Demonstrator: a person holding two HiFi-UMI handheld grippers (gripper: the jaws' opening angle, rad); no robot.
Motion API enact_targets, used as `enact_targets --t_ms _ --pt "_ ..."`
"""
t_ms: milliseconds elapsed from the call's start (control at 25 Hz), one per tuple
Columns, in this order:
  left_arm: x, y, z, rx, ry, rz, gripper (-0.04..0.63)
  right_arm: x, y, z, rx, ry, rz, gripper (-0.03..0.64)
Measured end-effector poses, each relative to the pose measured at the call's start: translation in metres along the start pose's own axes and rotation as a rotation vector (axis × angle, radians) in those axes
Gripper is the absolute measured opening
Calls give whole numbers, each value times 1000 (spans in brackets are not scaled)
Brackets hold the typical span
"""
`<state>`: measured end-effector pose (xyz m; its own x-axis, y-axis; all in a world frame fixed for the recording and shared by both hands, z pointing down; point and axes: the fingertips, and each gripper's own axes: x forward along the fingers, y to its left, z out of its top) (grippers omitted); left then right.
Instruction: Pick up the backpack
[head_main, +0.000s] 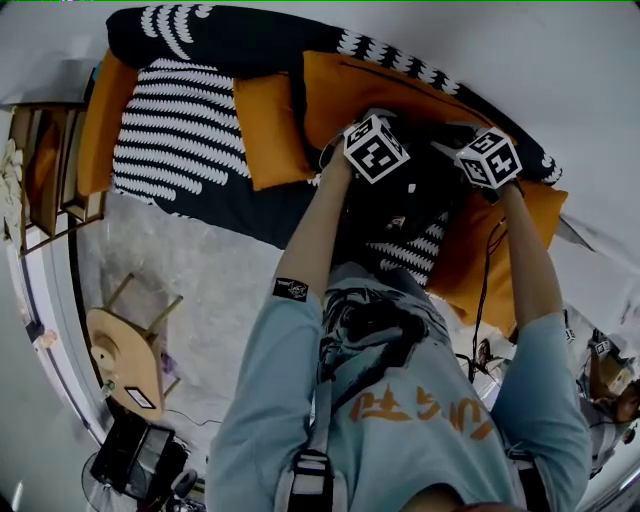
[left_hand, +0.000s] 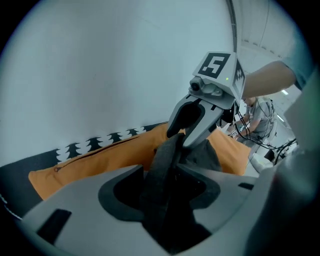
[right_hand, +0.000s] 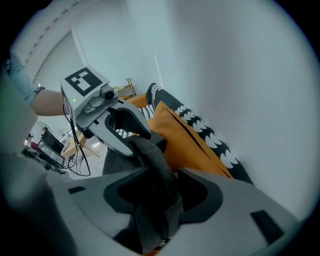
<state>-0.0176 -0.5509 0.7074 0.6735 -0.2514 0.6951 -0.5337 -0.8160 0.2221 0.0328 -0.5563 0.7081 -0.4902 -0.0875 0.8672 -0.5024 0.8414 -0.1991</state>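
Note:
The dark backpack (head_main: 415, 200) lies on the sofa among orange cushions, under both grippers. My left gripper (head_main: 372, 150) and right gripper (head_main: 488, 160) hang side by side over it, pointing down. In the left gripper view the left gripper (left_hand: 162, 172) stands open, with a dark grey backpack strap (left_hand: 167, 155) hanging loose through the gap. That strap runs up to the right gripper (left_hand: 192, 125) opposite. The right gripper (right_hand: 162, 175) is open too, the grey strap (right_hand: 155, 165) lying slack between its jaws and reaching to the left gripper (right_hand: 122, 127). No pad presses on the strap.
The sofa (head_main: 180, 140) is black with a white pattern and carries orange cushions (head_main: 272, 130); one large cushion (head_main: 480, 250) lies right of the backpack. A white wall rises behind. On the floor stand a wooden stool (head_main: 125, 350) and a shelf (head_main: 50, 170). Another person (head_main: 610, 385) sits at right.

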Motion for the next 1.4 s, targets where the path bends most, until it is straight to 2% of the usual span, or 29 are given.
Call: enact_targets --t_ms 120,240,440,600,800,1040,1240,1400 --pt "4 -4 -3 2 8 -17 204 5 -1 -6 42 34 70 192" --pt "9 -7 -5 72 36 -10 204 9 1 -9 28 68 108 193" --pt "12 -21 -8 200 117 -60 169 13 17 -16 -178 189 110 177" --pt "10 -36 -9 245 189 -99 146 7 31 -25 -328 296 105 128" --pt "-1 -60 -12 230 237 -149 132 -7 52 -34 -364 304 149 100" --pt "-22 -92 -13 276 237 -226 123 -27 81 -43 -402 307 165 95" --pt "-46 -128 -20 280 322 -336 115 -51 116 -54 -421 341 222 92" --pt "-61 -160 -28 296 392 -395 114 -67 142 -66 -435 400 267 89"
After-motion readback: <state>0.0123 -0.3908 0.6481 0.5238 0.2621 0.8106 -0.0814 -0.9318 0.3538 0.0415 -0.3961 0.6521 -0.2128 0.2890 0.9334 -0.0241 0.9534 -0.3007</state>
